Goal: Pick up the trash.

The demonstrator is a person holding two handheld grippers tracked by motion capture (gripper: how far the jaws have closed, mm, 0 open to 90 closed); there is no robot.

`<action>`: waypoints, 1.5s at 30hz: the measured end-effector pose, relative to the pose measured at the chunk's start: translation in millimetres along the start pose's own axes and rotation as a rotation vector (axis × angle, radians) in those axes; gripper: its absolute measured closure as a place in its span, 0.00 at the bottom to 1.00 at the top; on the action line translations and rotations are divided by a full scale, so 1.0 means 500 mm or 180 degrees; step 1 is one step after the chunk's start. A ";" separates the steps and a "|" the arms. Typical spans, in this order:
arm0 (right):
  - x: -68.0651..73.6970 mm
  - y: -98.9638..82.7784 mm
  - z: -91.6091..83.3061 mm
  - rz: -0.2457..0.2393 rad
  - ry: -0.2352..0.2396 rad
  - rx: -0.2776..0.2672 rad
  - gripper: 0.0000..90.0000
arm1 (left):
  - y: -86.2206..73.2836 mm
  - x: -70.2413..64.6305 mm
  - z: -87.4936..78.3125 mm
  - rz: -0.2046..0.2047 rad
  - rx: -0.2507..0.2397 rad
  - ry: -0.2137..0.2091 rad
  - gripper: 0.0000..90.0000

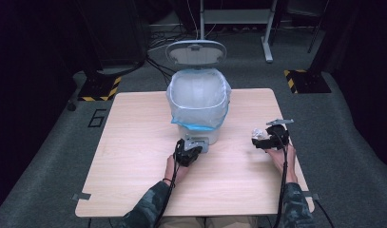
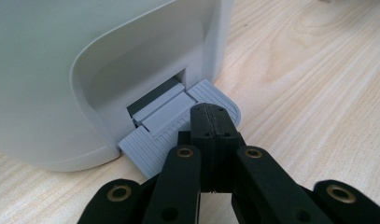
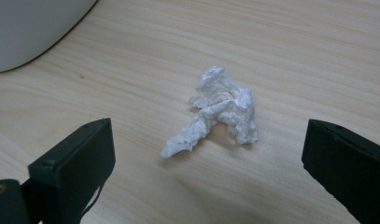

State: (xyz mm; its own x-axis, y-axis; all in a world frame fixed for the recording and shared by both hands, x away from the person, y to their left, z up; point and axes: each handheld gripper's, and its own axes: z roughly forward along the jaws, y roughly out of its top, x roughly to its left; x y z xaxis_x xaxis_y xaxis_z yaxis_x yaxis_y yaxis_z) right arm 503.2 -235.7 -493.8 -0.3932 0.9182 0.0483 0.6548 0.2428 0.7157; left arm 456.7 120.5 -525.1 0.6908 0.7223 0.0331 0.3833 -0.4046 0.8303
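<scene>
On the pale wooden table (image 1: 134,156) lies a small crumpled ball of white tissue paper (image 3: 215,109). It sits near the right edge of the table, well apart from the bin. The right gripper (image 3: 208,154) points at the paper with its two black jaws spread wide — one on each side, not touching it. The paper rests on the wood by itself, a little ahead of the jaws. In the high view the paper (image 1: 258,134) shows as a white lump just at the tip of the right gripper (image 1: 265,140), which the person's right hand (image 1: 280,156) holds.

Over by the middle of the table stands a small white plastic pedal bin (image 1: 199,111) with a clear bag inside that has a blue edge. Its round grey lid (image 1: 196,52) stands up, open. At the foot of the bin is a flat grey ribbed pedal (image 2: 178,128). The left gripper (image 2: 214,126) has its jaws pressed tight together with nothing between them — the closed tips rest on top of the pedal. The person's left hand (image 1: 177,168) holds this gripper, just in front of the bin.
</scene>
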 end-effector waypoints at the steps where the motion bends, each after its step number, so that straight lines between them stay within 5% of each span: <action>1: -0.002 0.002 0.004 0.0003 0.0028 0.0040 0.02 | 0.000 0.000 0.000 0.0000 0.0000 0.0000 1.00; 10: -0.012 0.012 0.038 0.0018 -0.0003 0.0094 0.16 | 0.000 0.000 0.000 -0.0007 -0.0001 -0.0003 1.00; 20: -0.020 0.012 0.065 -0.0002 -0.0022 0.0111 0.49 | 0.000 0.000 0.000 -0.0010 0.0002 -0.0007 1.00; 25: -0.016 0.013 0.066 -0.0043 -0.0040 0.0111 0.74 | 0.000 0.000 0.000 0.0000 0.0004 -0.0004 1.00; 29: -0.017 0.010 0.063 -0.0022 -0.0001 0.0100 0.82 | 0.000 0.000 0.000 0.0002 0.0000 -0.0003 1.00; 45: -0.021 0.014 0.011 0.0074 0.0235 -0.0017 0.86 | 0.000 0.000 0.000 -0.0008 -0.0003 -0.0006 1.00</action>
State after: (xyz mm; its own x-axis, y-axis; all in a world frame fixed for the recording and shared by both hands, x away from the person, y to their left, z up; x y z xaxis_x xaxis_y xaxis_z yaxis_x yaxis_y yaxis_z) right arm 515.4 -242.0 -493.0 -0.4246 0.8979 0.1162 0.6609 0.2197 0.7176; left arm 456.9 120.6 -525.1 0.6911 0.7222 0.0300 0.3844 -0.4024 0.8308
